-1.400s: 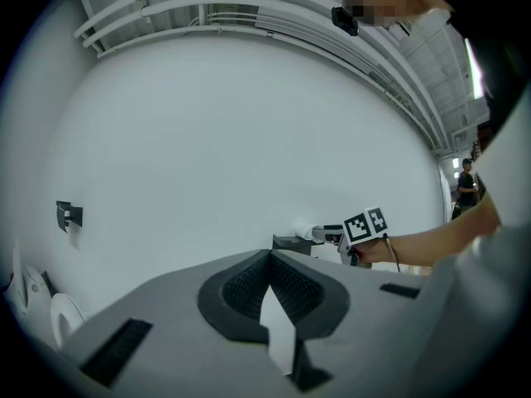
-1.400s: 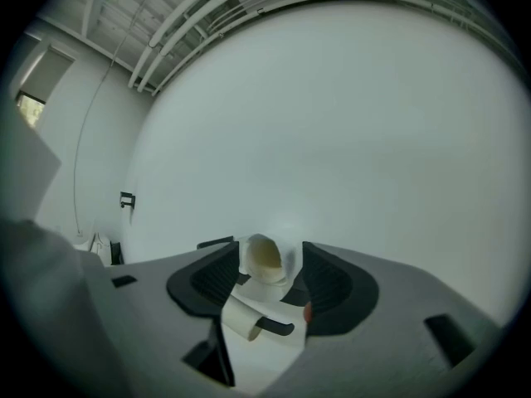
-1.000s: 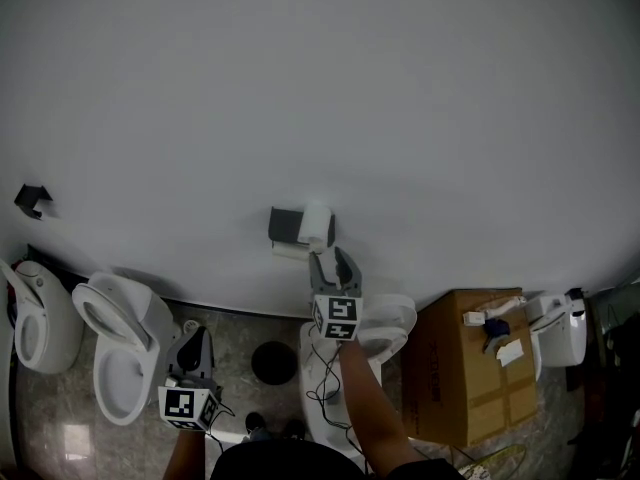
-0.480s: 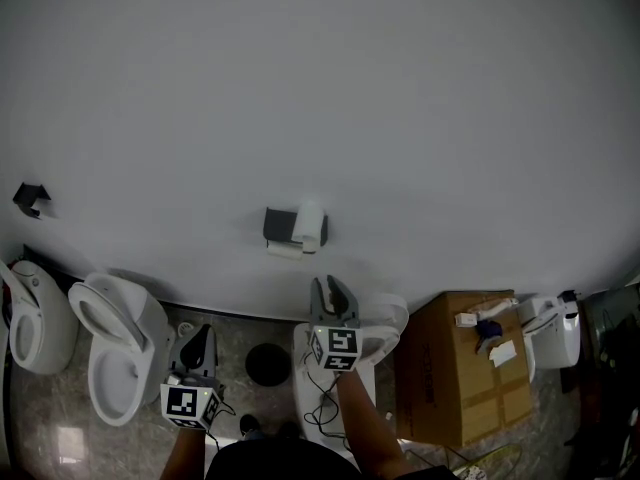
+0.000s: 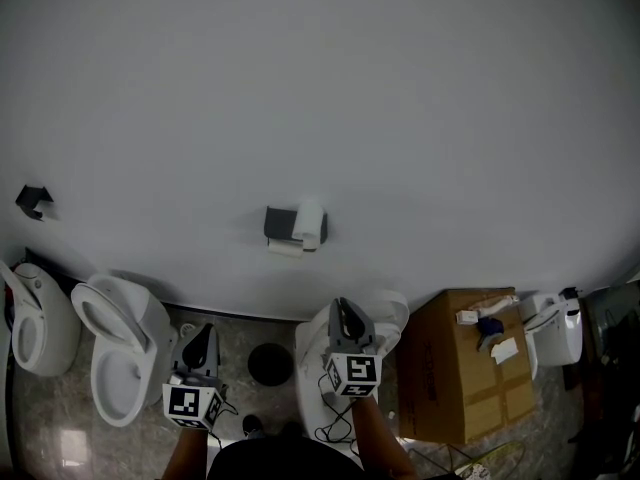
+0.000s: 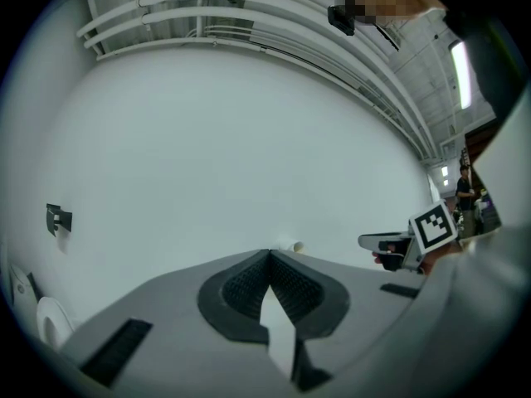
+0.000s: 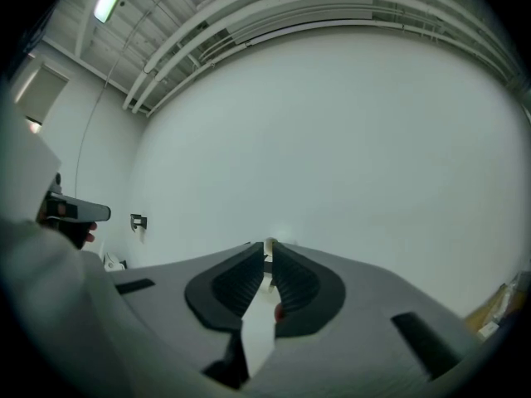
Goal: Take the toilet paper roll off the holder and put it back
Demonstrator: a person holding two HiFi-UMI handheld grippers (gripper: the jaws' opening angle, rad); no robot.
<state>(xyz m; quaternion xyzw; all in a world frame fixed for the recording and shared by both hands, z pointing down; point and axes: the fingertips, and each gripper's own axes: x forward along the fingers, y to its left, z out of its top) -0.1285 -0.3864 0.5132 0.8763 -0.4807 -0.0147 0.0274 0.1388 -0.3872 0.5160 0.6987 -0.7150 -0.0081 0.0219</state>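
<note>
1. Head view: the toilet paper roll [image 5: 310,224] sat on the holder [image 5: 280,223], fixed to the pale wall [image 5: 320,88].
   - The right gripper [image 5: 345,308] hung well below and apart from the roll, over a white toilet [image 5: 392,318].
   - The left gripper [image 5: 204,332] was lower and off to the left, near nothing of the task.
   - Judged: w/ the roll seated and no gripper near it, either the put-back was done or a fresh reach was due. Couldn't tell which.

2. Left gripper view: its jaws were pressed together at the tips, nothing btwn them.
   - The roll was only a small pale spot far off on the wall, just past the tips.
   - This gripper prob. needed only to stay clear. At most it could steady the holder if the roll stuck.

3. Right gripper view: its jaws had just been closing, down to a thin slit, w/ nothing btwn them.
   - A pale spot, likely the roll, showed far off in line w/ that slit, so the aim looked about right.
   - If another grab was meant, doing it well would mean:
     - opening wide before getting close;
     - coming in level;
     - pinching the roll across its width w/o crushing it;
     - sliding it along the holder's arm toward the open end, not yanking straight out.
   - Which end was open was too small to tell.
</note>
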